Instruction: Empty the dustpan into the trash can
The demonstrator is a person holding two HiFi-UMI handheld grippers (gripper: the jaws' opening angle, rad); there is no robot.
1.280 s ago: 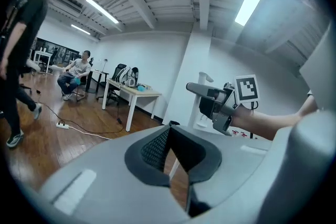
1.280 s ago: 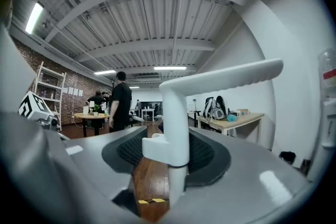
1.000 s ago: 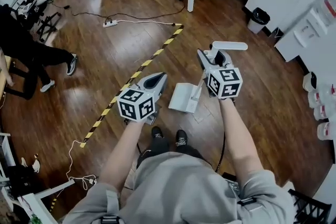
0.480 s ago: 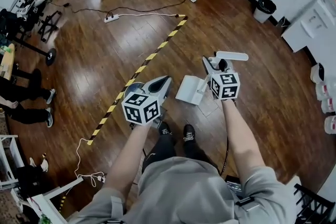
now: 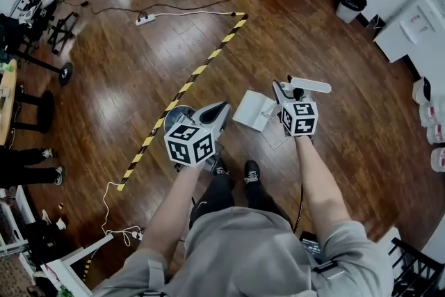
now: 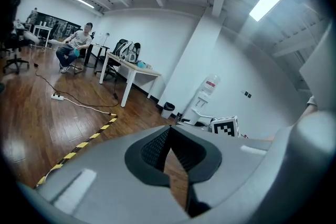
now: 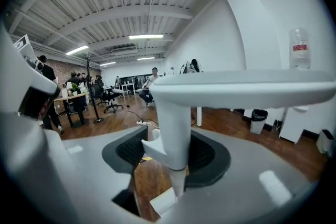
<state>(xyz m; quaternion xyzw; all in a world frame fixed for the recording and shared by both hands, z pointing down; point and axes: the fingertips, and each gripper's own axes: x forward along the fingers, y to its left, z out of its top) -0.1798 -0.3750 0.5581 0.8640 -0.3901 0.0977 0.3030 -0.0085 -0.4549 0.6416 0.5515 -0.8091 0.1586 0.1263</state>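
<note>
Both dropped lower, right gripper (image 5: 283,92) pinching the white plastic dustpan (image 5: 253,110) by its handle, left gripper (image 5: 220,108) pressed together empty, open wooden floor (image 5: 341,149) around, black trash can (image 5: 352,3) well apart.

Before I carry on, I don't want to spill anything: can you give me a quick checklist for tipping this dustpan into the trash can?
1. Grip: the right gripper is shut on the dustpan handle: ok.
2. Free hand: the left gripper is shut and empty: ok.
3. Position: the dustpan is above the trash can: not ok, the can stands off by the white wall.
4. Load: dirt in the pan: cannot tell.
</note>
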